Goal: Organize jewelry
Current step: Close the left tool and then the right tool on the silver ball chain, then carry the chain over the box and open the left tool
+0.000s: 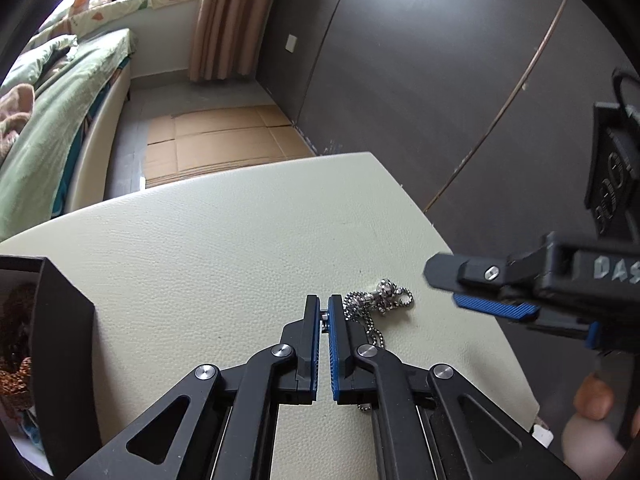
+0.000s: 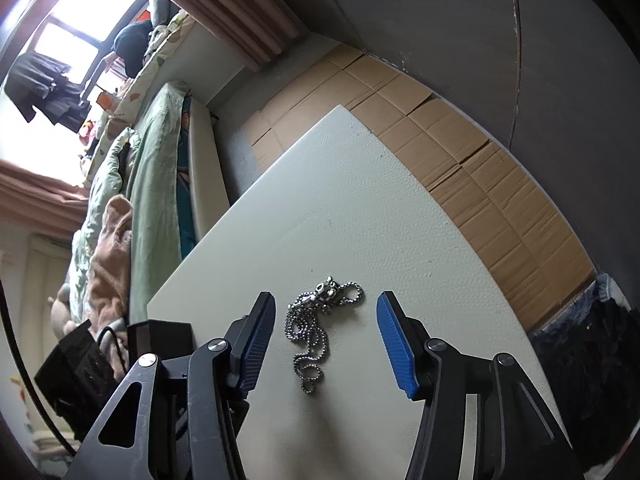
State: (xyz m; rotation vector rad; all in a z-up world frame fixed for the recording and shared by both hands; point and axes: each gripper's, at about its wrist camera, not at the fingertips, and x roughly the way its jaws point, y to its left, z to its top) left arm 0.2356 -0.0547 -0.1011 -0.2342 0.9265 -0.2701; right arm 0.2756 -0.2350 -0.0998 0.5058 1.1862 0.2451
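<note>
Necklace [image 2: 316, 332], a silver ball chain with a small pendant, lies bunched on the pale leather-grained surface [image 2: 360, 208], and every place here is told from it. The right tongs [image 2: 326, 326] hang above it with jaws apart, one finger on either side of the chain and neither pad touching it. The left tongs [image 1: 324, 312] sit just beside the chain's near coils with jaws together; nothing of the chain shows between the pads, only a small metal stud, so they look to hold nothing. The step in hand seems to be the pick-up of the necklace: the right tongs would need to come down and close on the heaped links near the pendant, where the bulk gives the pads something to catch, since a thin loose chain slips easily. Only the left wrist view shows the black box [image 1: 60, 344], well off to the chain's left with brownish beaded pieces inside, a likely home for the necklace, and the right tongs [image 1: 480, 296] from the side. Only the right wrist view shows the chain's full run, uncovered.
</note>
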